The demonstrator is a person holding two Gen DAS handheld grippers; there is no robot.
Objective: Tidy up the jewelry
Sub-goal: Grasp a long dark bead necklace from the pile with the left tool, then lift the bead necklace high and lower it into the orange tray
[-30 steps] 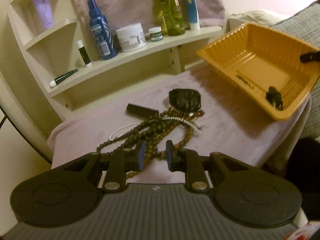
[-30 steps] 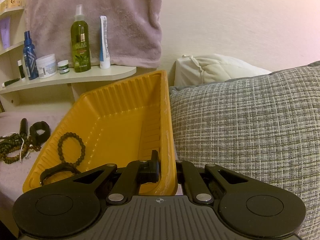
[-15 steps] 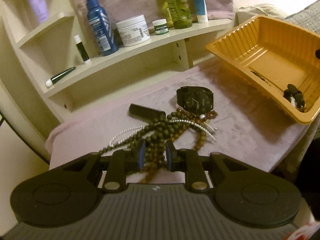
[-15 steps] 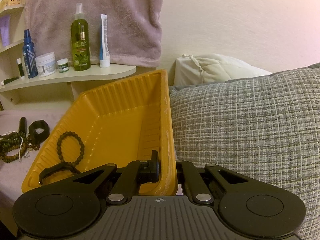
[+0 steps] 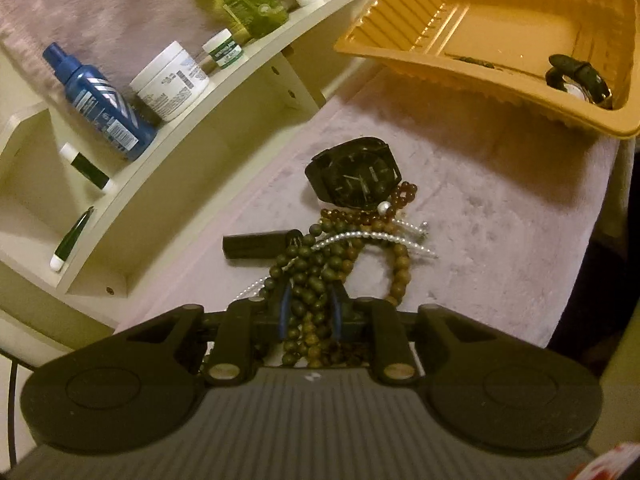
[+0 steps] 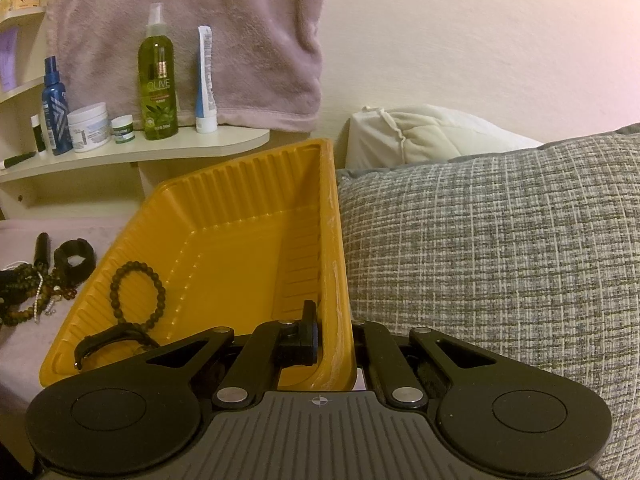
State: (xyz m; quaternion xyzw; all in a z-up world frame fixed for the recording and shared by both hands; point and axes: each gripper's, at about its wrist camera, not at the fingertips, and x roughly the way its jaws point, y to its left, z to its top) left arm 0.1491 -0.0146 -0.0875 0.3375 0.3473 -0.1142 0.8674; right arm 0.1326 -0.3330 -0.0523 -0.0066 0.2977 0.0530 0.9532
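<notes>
A pile of bead necklaces with a pearl strand, a black watch and a black tube lie on the pink cloth. My left gripper is down over the pile, its jaws slightly apart with green and brown beads between them. My right gripper is shut on the near wall of the orange tray and holds it tilted. The tray holds a dark bead bracelet and a black watch. The tray also shows in the left wrist view, at the upper right.
A cream shelf behind the cloth carries a blue spray bottle, a white jar, a green olive bottle and a tube. A grey woven cushion lies right of the tray. A pink towel hangs on the wall.
My left gripper has moved forward and down onto the bead pile, so the beads now lie between its jaws. The right gripper and tray have barely moved.
</notes>
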